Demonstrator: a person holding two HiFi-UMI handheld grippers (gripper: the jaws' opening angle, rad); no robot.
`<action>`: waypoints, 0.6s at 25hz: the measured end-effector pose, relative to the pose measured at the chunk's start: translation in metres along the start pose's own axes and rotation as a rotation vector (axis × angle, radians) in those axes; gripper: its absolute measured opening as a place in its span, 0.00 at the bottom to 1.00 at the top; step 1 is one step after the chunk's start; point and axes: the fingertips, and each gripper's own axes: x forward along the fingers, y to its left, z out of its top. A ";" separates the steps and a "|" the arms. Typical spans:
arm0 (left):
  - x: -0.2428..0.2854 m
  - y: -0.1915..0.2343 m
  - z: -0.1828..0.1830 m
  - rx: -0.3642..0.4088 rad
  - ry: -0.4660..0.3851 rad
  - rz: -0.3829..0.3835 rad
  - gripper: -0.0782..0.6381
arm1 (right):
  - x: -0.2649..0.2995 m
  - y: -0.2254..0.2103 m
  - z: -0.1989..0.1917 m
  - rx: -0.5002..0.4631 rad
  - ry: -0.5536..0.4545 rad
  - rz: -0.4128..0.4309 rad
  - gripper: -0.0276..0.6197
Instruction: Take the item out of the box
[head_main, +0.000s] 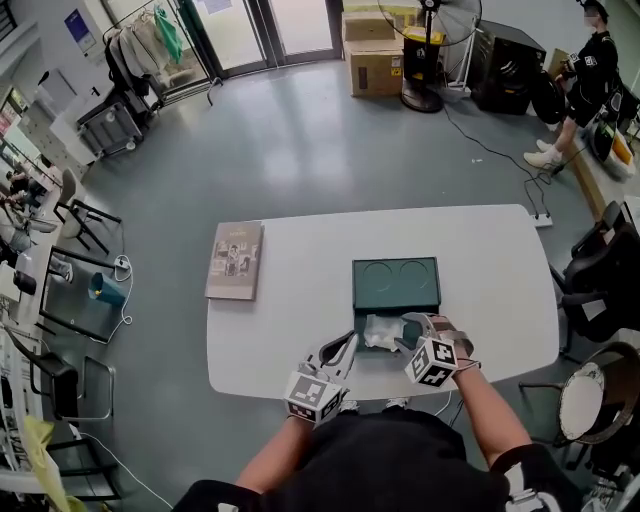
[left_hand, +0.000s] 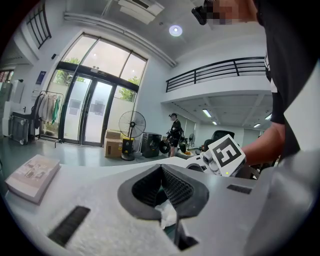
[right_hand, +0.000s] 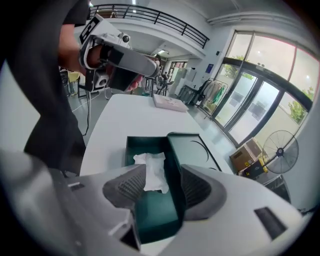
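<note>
STEP: reaching in, item not yet gripped | ITEM: white crumpled paper bundle (right_hand: 152, 170) lies inside the open dark green box (right_hand: 135, 145), beside its folded-back lid (head_main: 395, 285) | RIGHT: right gripper (right_hand: 162, 170) angled down over the box, jaws spread, bundle in line between the pads, not pinched | LEFT: left gripper (left_hand: 161, 167) jaws drawn together, nothing in them, near the box's left side | NEXT: probably lower, straddle the bundle, close gently; the paper looks soft.

Box (head_main: 390, 358) open upward; walls ring the interior, lid (head_main: 395, 283) closes off the far side. Tabletop (head_main: 300, 330) bare between book (head_main: 234, 260) and box, and right of it.
</note>
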 end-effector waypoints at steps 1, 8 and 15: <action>-0.001 0.000 -0.001 -0.001 0.001 0.004 0.12 | 0.005 0.002 -0.003 -0.007 0.012 0.011 0.39; -0.011 0.009 -0.002 -0.007 0.013 0.054 0.12 | 0.037 0.013 -0.018 -0.024 0.059 0.098 0.43; -0.025 0.015 -0.011 -0.030 0.023 0.096 0.12 | 0.060 0.028 -0.030 -0.015 0.106 0.208 0.40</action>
